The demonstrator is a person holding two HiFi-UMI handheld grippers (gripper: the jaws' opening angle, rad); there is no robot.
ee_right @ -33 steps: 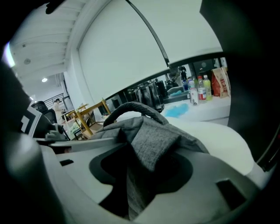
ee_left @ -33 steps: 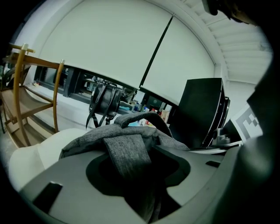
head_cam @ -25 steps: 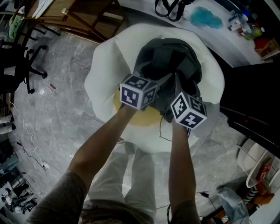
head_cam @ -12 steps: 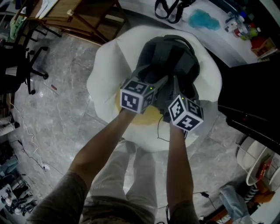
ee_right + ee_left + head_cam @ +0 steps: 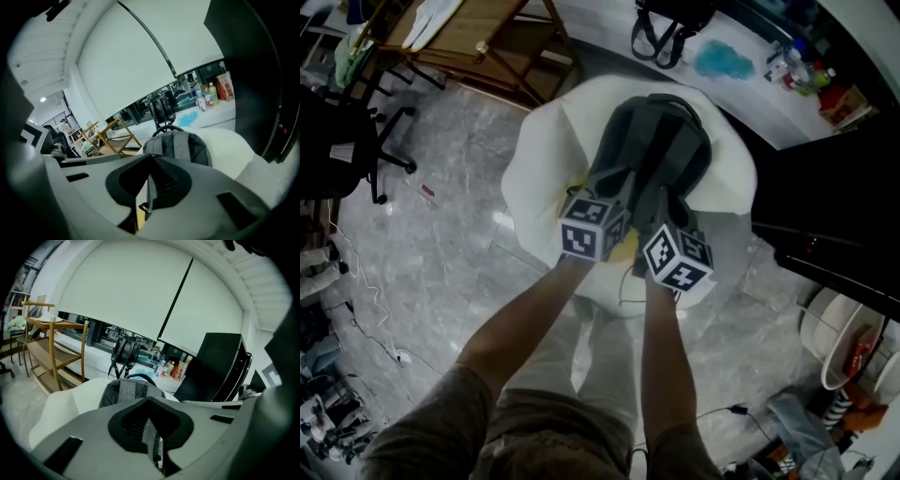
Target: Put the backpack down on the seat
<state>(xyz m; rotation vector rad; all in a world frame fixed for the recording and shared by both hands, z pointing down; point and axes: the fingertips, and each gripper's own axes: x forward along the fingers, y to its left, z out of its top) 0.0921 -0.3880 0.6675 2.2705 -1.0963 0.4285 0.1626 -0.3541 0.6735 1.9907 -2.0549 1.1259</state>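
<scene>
At the tongs' tips: backpack straps, pinched.
Jaws of the left gripper (image 5: 154, 451) have just closed on a thin grey webbing strap (image 5: 148, 427); the right gripper (image 5: 151, 201) likewise clamps a second grey strap (image 5: 151, 185). Ahead, the dark grey fabric backpack (image 5: 661, 150) rests on the white padded round chair seat (image 5: 534, 159), near a white counter (image 5: 769, 103).

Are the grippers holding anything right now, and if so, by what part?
Nothing is held. Both the left gripper and right gripper have just closed their jaws on nothing; the backpack sits free on the seat.
</scene>
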